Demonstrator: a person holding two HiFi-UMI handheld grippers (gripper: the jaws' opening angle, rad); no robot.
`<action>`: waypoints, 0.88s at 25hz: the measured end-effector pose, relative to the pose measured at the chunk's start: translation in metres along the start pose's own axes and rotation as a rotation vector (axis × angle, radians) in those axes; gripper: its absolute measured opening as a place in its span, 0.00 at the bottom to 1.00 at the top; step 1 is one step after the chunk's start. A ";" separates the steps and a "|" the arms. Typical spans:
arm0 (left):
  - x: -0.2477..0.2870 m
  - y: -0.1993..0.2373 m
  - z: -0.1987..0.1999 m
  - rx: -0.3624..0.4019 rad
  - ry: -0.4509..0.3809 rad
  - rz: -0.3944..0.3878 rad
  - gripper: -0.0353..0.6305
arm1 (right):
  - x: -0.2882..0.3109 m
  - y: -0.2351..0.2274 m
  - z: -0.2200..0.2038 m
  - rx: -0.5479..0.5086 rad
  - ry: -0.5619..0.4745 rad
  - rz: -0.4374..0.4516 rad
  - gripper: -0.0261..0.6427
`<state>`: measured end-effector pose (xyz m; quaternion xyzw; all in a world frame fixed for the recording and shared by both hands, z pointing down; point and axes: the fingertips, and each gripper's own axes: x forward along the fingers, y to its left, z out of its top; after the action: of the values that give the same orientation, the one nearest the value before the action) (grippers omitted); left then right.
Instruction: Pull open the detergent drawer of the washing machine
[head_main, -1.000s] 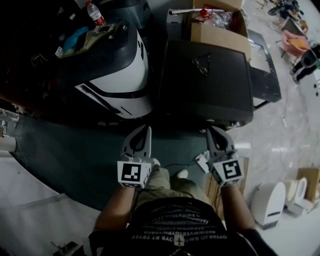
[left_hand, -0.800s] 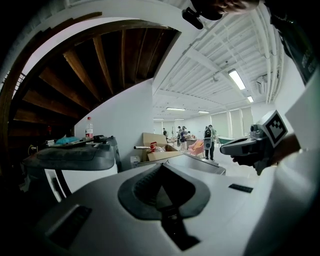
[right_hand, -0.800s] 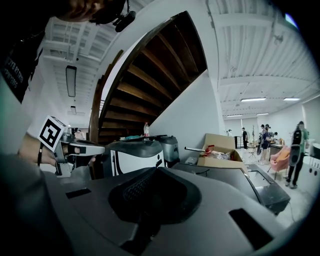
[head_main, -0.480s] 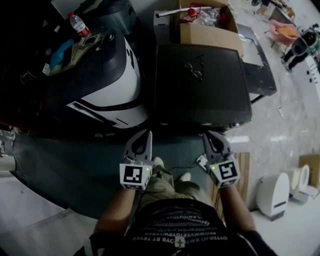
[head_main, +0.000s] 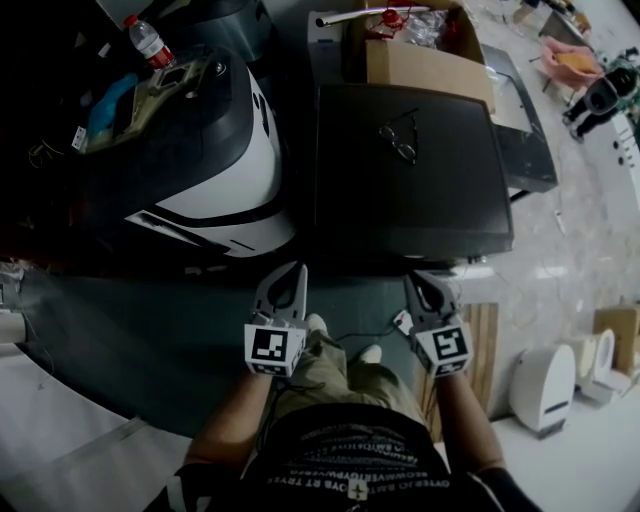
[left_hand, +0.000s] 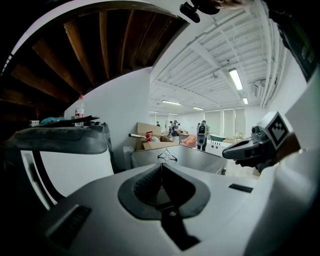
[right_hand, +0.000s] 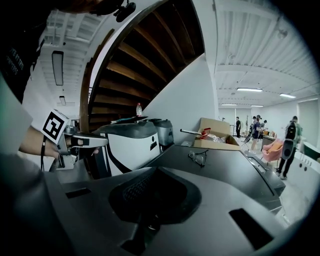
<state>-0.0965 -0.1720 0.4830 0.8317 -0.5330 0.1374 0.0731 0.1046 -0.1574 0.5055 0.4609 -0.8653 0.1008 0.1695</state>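
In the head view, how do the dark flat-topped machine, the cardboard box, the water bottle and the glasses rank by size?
1. dark flat-topped machine
2. cardboard box
3. water bottle and glasses: they look about alike, and the bottle stands farther away, so I won't rank them.

1. Head view: high, looks steeply down on left gripper (head_main: 297, 268), right gripper (head_main: 413, 277) and the dark washing machine top (head_main: 410, 210), which is close ahead.
2. Left gripper view: low, near level, along its own jaws.
3. Right gripper view: same, slightly right.
4. All three views share the eyeglasses (head_main: 400, 137) and the cardboard box (head_main: 425, 65).
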 end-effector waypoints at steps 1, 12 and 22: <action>0.003 0.002 -0.005 -0.002 0.008 0.001 0.06 | 0.004 0.000 -0.004 0.000 0.010 0.002 0.04; 0.032 0.014 -0.064 -0.031 0.098 -0.039 0.06 | 0.044 -0.003 -0.058 0.002 0.114 -0.004 0.04; 0.058 0.011 -0.111 -0.035 0.185 -0.098 0.13 | 0.071 -0.010 -0.100 0.003 0.187 0.012 0.04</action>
<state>-0.1002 -0.1968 0.6058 0.8393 -0.4848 0.2003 0.1431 0.0959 -0.1839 0.6249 0.4447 -0.8482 0.1457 0.2483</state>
